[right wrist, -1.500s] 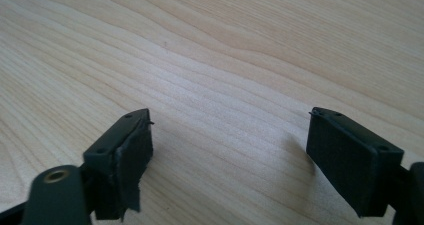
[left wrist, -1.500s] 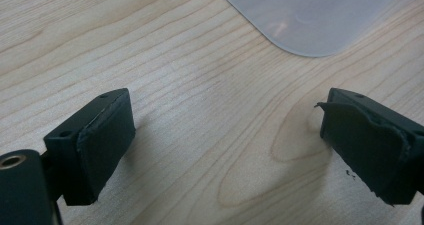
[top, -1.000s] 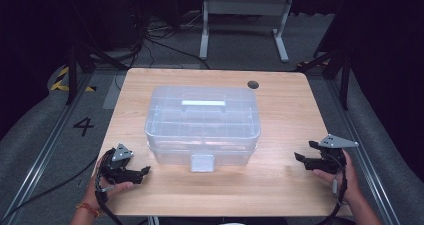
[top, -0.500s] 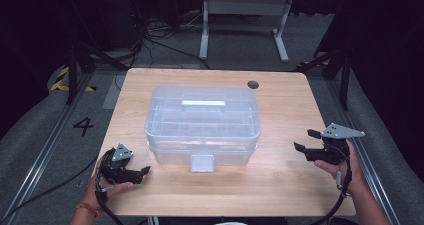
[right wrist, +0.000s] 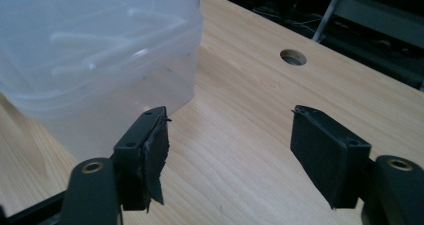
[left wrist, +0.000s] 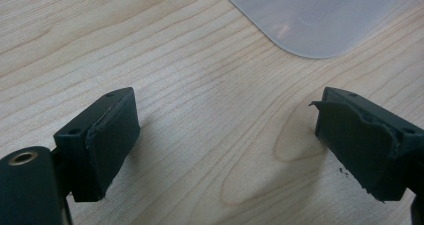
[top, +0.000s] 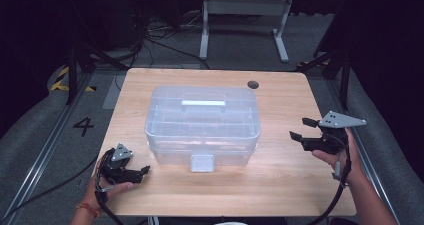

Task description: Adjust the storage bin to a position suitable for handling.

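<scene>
On the middle of the wooden bench (top: pixel 280 180) in the high view stands a clear plastic box (top: pixel 202 125), rectangular with rounded corners, its lid on, a pale handle on top and a latch at the near wall. Left gripper (top: pixel 142 171) lies low near the box's near left corner, spread and empty; right gripper (top: pixel 301 128), raised off its right side, has just been closing, nothing between.

Left gripper view: a frosted rounded corner (left wrist: pixel 320 15).

Right gripper view: the box's cloudy wall, a round hole (right wrist: pixel 293 57) beyond.
</scene>
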A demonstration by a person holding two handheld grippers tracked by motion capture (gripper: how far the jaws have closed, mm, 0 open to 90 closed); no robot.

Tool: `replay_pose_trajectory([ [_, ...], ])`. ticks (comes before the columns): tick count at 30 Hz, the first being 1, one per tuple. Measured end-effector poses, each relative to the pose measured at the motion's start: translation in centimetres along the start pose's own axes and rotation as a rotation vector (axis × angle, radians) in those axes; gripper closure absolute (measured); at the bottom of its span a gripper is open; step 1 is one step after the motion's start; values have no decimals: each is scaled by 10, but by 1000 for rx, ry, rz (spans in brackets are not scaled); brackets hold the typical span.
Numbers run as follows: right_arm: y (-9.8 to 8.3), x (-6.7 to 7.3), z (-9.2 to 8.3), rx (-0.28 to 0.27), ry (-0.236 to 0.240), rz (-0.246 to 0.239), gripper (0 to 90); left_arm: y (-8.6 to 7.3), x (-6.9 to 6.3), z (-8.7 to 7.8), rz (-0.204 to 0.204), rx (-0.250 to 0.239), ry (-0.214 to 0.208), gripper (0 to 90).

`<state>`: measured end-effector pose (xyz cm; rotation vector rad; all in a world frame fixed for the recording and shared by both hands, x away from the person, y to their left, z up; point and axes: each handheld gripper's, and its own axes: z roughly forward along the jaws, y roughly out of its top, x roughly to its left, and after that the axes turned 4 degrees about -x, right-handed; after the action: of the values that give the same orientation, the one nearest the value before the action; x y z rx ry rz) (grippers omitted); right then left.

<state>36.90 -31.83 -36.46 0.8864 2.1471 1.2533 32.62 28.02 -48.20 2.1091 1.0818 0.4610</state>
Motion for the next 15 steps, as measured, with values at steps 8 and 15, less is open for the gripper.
replay_pose_trajectory([
  [8,32,9,7,-41,34,-50,324,0,0,0,0,0,0,110],
  [15,52,20,18,-60,69,-90,324,0,0,0,0,0,0,110],
])
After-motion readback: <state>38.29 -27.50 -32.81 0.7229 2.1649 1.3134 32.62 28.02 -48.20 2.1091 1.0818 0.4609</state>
